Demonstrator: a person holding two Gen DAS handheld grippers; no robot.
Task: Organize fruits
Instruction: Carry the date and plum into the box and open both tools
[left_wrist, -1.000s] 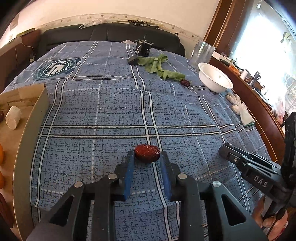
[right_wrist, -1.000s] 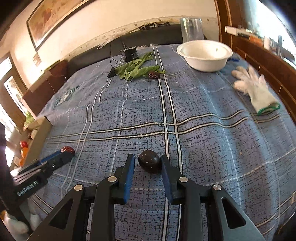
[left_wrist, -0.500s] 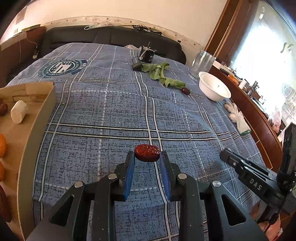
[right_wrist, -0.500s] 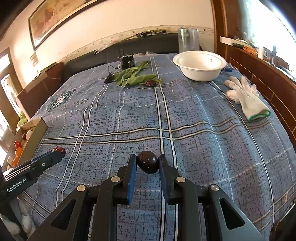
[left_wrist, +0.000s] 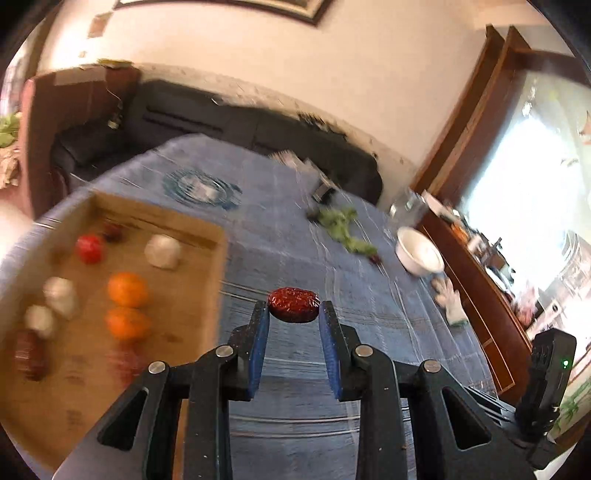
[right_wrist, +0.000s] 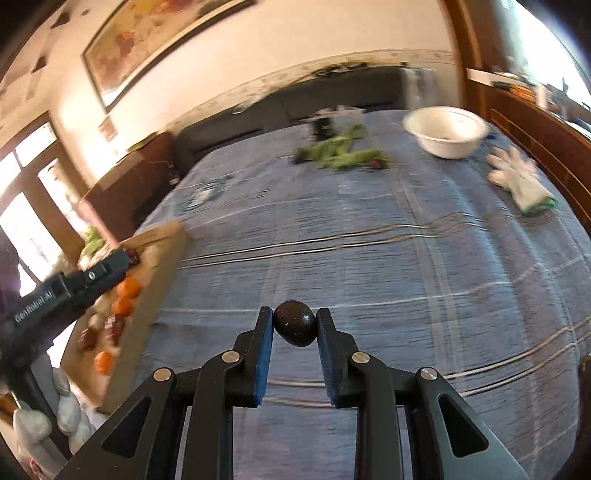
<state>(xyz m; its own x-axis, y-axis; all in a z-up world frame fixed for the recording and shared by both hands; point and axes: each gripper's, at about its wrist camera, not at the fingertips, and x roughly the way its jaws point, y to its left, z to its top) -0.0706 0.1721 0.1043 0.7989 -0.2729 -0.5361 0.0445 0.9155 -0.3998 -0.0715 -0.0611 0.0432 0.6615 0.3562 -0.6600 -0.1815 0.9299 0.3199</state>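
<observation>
My left gripper is shut on a wrinkled red date and holds it in the air, just right of a shallow cardboard box. The box holds two oranges, a red fruit, white pieces and dark fruits. My right gripper is shut on a dark round fruit and holds it above the blue checked cloth. The left gripper's finger also shows in the right wrist view, over the box.
Far across the cloth lie green leaves, a small dark fruit, a white bowl and a white glove. A dark sofa back runs along the far edge. A wooden rail borders the right side.
Both grippers have lifted with their fruits and swung left. The cardboard box with its fruits has come fully into the left wrist view. Both views are motion blurred.
</observation>
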